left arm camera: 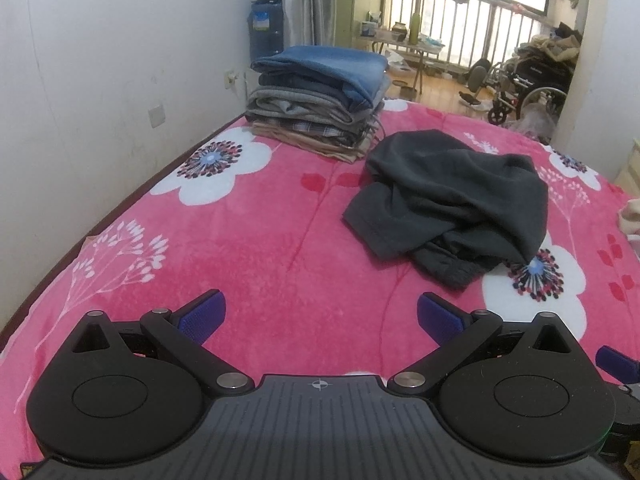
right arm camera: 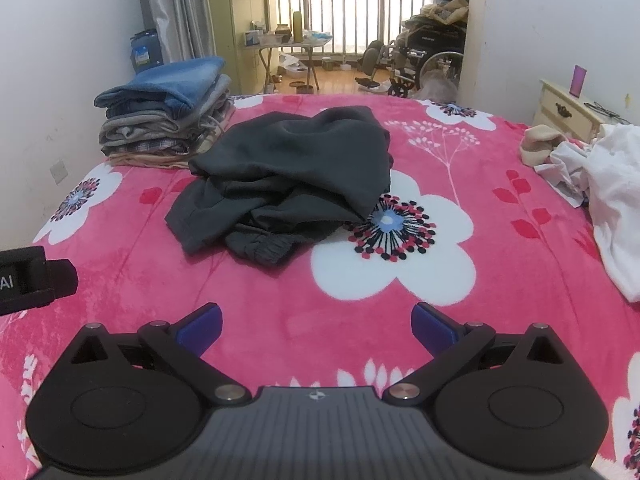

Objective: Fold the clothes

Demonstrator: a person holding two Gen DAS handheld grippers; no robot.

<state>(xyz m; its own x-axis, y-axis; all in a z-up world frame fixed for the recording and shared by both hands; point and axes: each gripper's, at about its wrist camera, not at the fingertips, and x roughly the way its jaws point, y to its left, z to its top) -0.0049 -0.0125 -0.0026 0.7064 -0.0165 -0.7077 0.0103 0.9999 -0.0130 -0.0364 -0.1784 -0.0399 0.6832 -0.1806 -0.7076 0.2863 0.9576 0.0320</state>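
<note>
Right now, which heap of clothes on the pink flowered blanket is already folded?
The tall stack topped by blue denim, by the wall: flat, squared layers. The dark grey garment and white clothes lie crumpled.

The bed's pink floral blanket (right arm camera: 280,312) carried a crumpled dark garment (right arm camera: 288,176); left of it stood the folded stack (right arm camera: 168,116), and well right lay white clothes (right arm camera: 600,184).

The left gripper (left arm camera: 319,316) has its two blue fingers (left arm camera: 204,316) spread wide apart, holding nothing. The right gripper (right arm camera: 316,326) is the same, blue fingers (right arm camera: 434,328) wide apart, just to its right.
</note>
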